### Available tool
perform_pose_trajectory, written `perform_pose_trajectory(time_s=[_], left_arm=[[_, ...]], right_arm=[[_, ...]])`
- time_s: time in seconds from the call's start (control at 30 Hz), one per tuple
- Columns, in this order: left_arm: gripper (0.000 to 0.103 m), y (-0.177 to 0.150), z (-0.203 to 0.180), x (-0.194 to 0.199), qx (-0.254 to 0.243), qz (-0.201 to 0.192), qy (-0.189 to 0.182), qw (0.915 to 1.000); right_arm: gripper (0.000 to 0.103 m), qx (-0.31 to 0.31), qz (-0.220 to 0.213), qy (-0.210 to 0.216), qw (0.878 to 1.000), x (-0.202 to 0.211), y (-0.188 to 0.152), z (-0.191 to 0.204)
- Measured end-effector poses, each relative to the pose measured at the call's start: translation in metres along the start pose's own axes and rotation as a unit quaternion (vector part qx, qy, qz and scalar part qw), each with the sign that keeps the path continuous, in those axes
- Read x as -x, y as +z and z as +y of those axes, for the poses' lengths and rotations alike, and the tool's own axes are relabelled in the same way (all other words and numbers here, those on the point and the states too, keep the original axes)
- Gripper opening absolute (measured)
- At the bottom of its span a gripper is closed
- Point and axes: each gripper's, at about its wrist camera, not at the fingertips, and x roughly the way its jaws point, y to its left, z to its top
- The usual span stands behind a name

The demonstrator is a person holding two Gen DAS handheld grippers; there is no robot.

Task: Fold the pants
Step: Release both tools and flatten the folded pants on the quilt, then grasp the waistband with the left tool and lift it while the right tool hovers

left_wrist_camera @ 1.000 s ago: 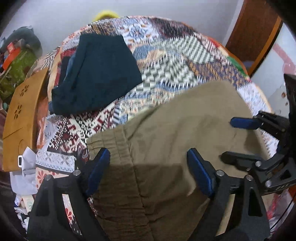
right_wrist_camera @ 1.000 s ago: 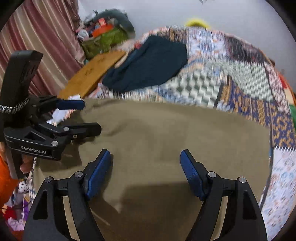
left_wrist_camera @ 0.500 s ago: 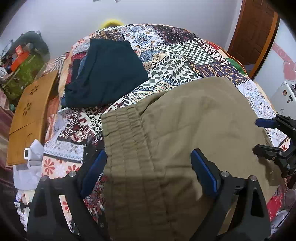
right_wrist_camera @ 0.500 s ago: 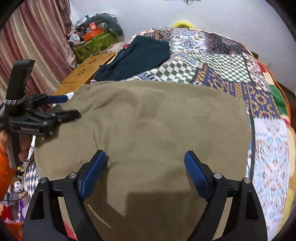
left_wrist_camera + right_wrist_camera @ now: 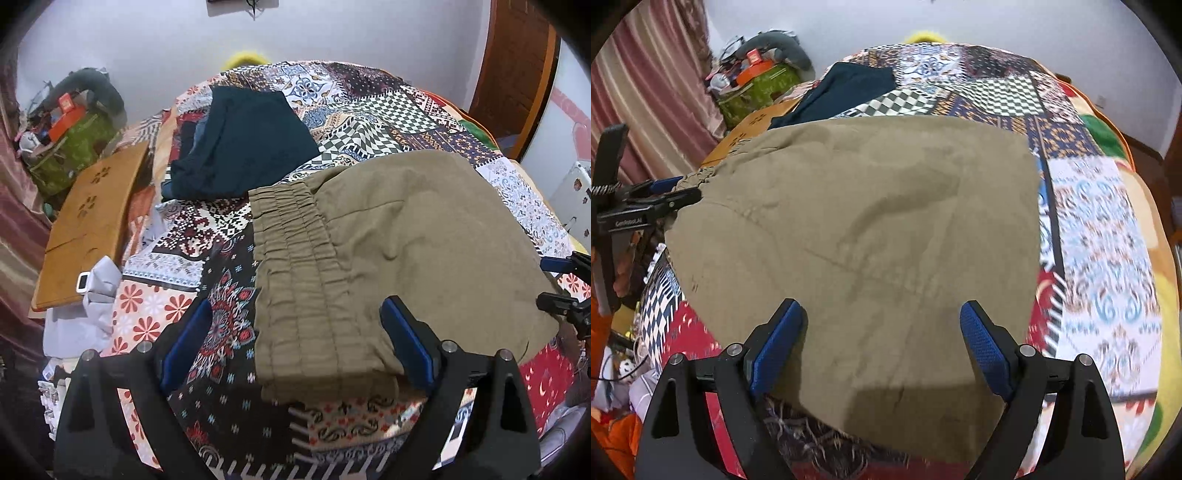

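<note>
The olive pants point(image 5: 399, 251) are lying folded on the patchwork quilt point(image 5: 369, 107) that covers the bed, pretty much flat with a few shallow wrinkles. From the left wrist view, the gathered elastic waistband point(image 5: 295, 266) sits at the left end of the bundle, its ribbing running from the far side toward the camera, and the rest of the fabric stretches off to the right. So the long axis goes left to right across the bed, waistband end pointing left toward the wooden board point(image 5: 88, 229) at the bedside. In the right wrist view it's the same deal: the waistband bunches at the far left, right by the tips of the left gripper point(image 5: 665, 194), and the cloth spreads right to a fairly straight edge.

The left gripper point(image 5: 295, 332) has its blue pads spread wide with nothing clamped; the near waistband corner lies below and between them, not pinched. The right gripper point(image 5: 882, 332) is also wide apart, hanging over the near edge of the pants, pads not pressing on any cloth.

Further back on the quilt there's a dark teal folded garment point(image 5: 243, 147), apart from the olive pair.
</note>
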Motion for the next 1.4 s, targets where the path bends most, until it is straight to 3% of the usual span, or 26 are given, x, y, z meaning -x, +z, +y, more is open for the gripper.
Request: perform_pose_trajectory(time_s=[0.3,0.57,0.83,1.0,1.13,1.27,1.4], left_arm=[[0.094,-0.006,0.002,0.021,0.017,-0.030,0.036,0.9988],[0.094,-0.011,0.006,0.049,0.046,-0.059,0.050,0.9960],[0.094,-0.029,0.019,0.046,0.110,-0.012,-0.004,0.9939],[0.094,-0.041,0.016,0.031,0.139,0.022,-0.060,0.9883],[0.093,-0.048,0.012,0.016,0.173,0.050,-0.107,0.9779],[0.093,-0.046,0.012,0.012,0.198,0.050,-0.139,0.9690],[0.093,-0.035,0.009,0.006,0.209,0.052,-0.197,0.9565]], right_arm=[[0.086,0.002,-0.023,-0.029,0.999,0.011,-0.001,0.007],[0.086,0.039,-0.081,-0.024,0.996,0.035,0.022,0.033],[0.086,0.054,-0.123,0.004,0.991,0.031,0.043,0.059],[0.086,0.059,-0.094,0.010,0.994,0.001,0.043,0.068],[0.086,0.073,-0.060,-0.005,0.996,-0.021,0.035,0.071],[0.086,0.085,-0.057,-0.006,0.995,-0.021,0.028,0.071],[0.086,0.082,-0.050,0.002,0.995,-0.022,0.026,0.070]])
